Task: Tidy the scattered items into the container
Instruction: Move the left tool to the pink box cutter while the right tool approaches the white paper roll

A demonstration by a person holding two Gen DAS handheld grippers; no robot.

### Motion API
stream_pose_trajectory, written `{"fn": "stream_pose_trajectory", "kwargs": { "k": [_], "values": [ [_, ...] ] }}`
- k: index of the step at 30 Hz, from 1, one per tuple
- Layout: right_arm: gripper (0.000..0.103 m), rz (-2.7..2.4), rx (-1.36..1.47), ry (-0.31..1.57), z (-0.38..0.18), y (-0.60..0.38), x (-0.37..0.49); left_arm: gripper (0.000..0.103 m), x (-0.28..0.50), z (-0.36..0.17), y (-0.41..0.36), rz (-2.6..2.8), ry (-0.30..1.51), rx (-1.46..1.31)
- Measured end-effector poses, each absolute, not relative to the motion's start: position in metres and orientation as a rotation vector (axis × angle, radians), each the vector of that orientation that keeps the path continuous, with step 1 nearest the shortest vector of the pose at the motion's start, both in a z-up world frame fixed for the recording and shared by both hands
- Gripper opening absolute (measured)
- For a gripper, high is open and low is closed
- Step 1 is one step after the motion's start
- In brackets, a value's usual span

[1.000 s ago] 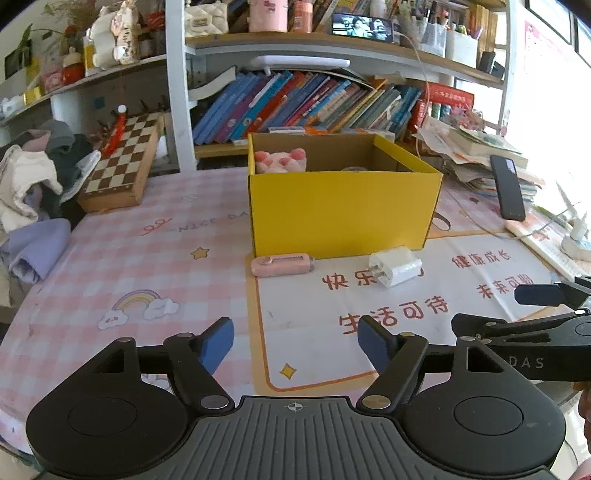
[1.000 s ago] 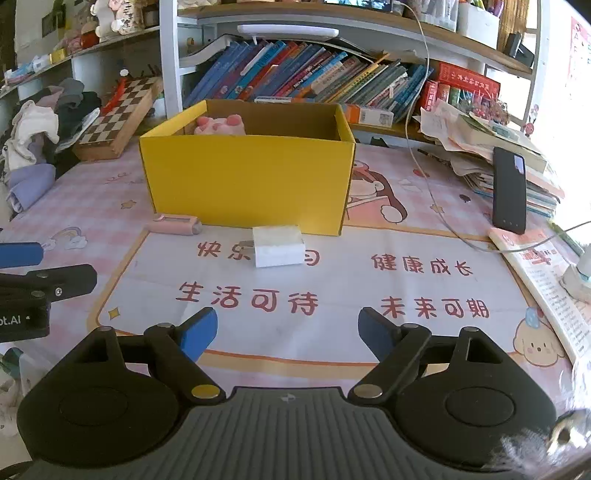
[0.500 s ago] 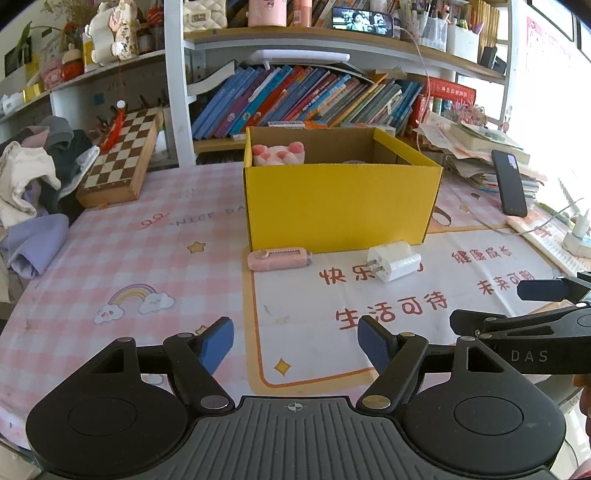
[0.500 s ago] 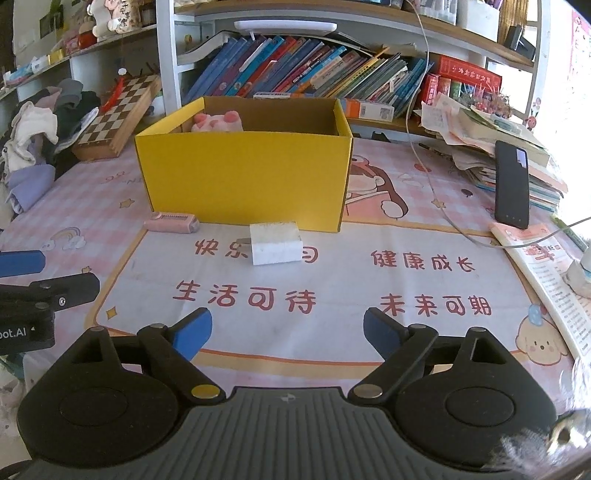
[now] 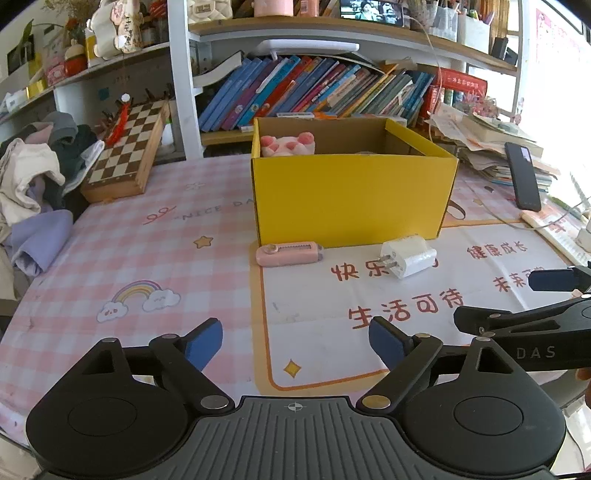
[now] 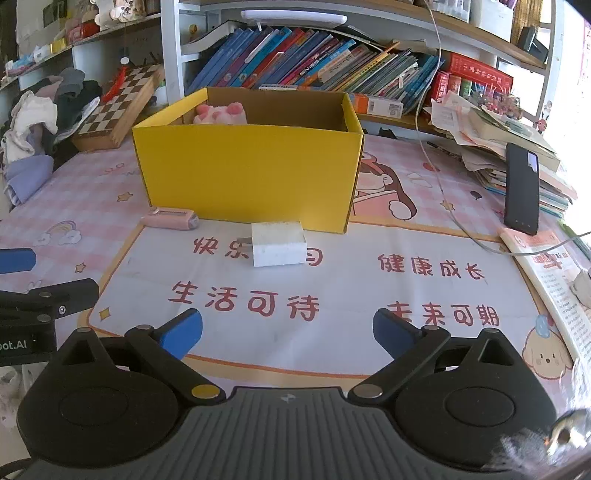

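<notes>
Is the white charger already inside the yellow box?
No, the white charger lies on the mat in front of the yellow box, outside it.

Lighting: bright daylight from the right; the right edge of both views washes out to white, strongest in the left wrist view. Shadows: soft, short, falling beneath the yellow box and the white charger. Glare: mild sheen on the black phone. Distortion: strong fisheye bending; the shelves curve, corners go dark. Focus: centre sharp; a blurred smear at the lower right corner of the right wrist view
</notes>
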State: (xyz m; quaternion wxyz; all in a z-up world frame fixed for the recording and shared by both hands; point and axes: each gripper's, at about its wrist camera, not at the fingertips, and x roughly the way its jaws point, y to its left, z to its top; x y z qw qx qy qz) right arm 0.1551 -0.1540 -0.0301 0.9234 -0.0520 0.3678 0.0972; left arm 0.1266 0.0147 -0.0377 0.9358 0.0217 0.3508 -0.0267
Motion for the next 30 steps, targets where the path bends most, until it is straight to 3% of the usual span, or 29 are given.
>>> {"fn": "stream_pose_trajectory", "kwargs": {
  "k": [30],
  "values": [
    [0.097, 0.277, -0.123, 0.805, -0.044, -0.142, 0.222, 0.089, 0.179, -0.055, 0.022, -0.020, 0.764, 0.011]
  ]
}}
